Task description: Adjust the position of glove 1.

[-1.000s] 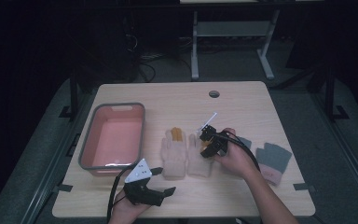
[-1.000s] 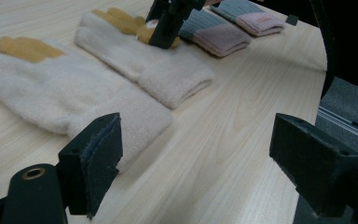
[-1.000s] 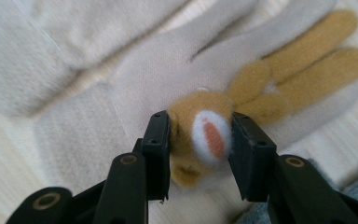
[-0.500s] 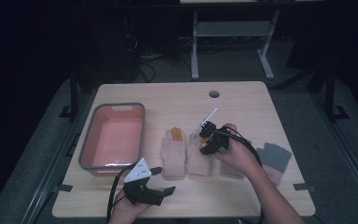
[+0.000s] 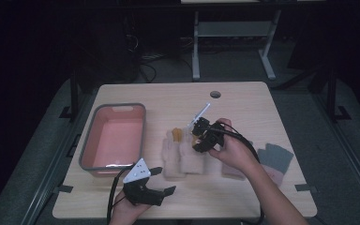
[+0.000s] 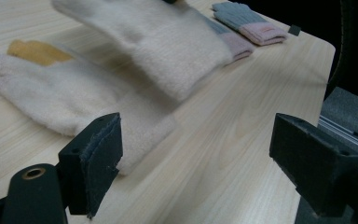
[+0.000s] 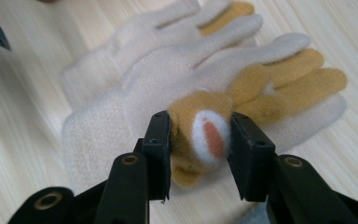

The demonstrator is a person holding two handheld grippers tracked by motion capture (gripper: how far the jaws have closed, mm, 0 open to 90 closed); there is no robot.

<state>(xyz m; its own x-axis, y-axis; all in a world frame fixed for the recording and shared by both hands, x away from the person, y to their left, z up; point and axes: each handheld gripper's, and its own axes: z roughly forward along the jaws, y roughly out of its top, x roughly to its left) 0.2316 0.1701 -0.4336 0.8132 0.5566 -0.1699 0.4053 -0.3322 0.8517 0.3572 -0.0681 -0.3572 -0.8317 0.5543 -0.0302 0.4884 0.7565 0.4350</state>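
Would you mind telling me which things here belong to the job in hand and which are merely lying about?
In the job:
- right gripper, shut on the lifted cream glove
- second cream glove, lying flat beside it

Lying about:
- pink tub
- grey and pink gloves
- left gripper, open and holding nothing

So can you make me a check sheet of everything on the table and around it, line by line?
Surface: light wooden table with a round hole near the far edge.
Job's things: cream and tan glove pinched at its tan part and partly lifted; second cream glove lying flat beside it.
Clutter: pink tub with grey rim at the left; grey and pink gloves at the right edge.
Grippers: right hand-held gripper shut on the glove; left hand-held gripper open, nothing between its jaws.
Cables: black cable trailing from the right gripper along the forearm.
Surroundings: dark room, a white frame behind the table.
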